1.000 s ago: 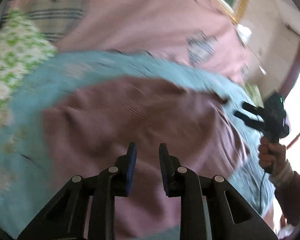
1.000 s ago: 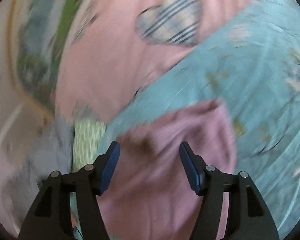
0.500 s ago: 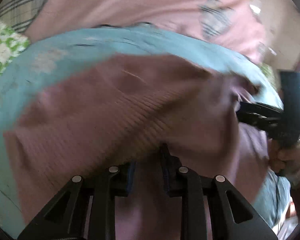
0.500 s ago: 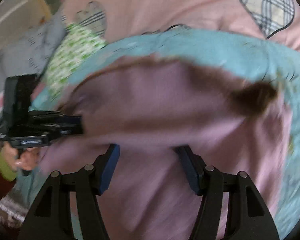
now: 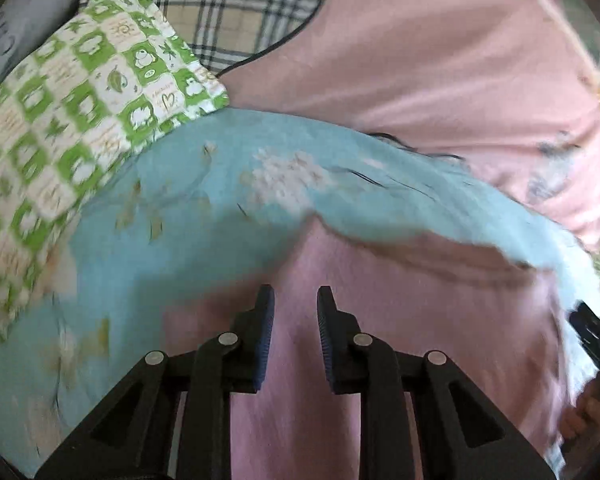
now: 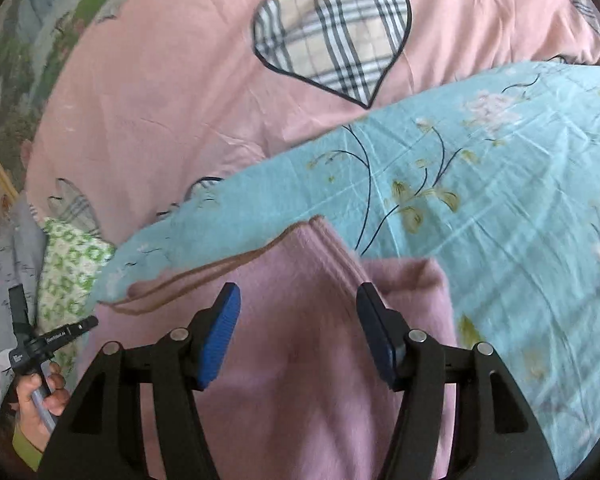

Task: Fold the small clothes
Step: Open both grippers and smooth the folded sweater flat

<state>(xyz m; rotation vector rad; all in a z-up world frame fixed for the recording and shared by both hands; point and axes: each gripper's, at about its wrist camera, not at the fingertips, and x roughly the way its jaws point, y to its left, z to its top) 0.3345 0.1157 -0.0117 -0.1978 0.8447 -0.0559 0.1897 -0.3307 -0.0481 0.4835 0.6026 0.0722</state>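
A mauve knit garment (image 6: 300, 360) lies on a light blue floral sheet (image 6: 479, 184), with one layer folded over and a brown-edged hem at its far left. It also shows in the left wrist view (image 5: 419, 320). My right gripper (image 6: 298, 300) is open and empty, just above the garment's folded edge. My left gripper (image 5: 294, 300) is open with a narrow gap and holds nothing, above the garment's left part. The left gripper shows in the right wrist view (image 6: 52, 336), held in a hand at the garment's left end.
A pink bedspread (image 6: 160, 92) with plaid hearts (image 6: 335, 36) lies beyond the blue sheet (image 5: 180, 240). A green and white patterned cloth (image 5: 72, 120) lies at the left, also seen in the right wrist view (image 6: 72, 272). Grey fabric (image 6: 0, 280) lies beside it.
Both grippers have pulled back and lifted off the mauve garment, which now lies folded over on the sheet. The left gripper's fingers, buried in the fabric before, are now free.
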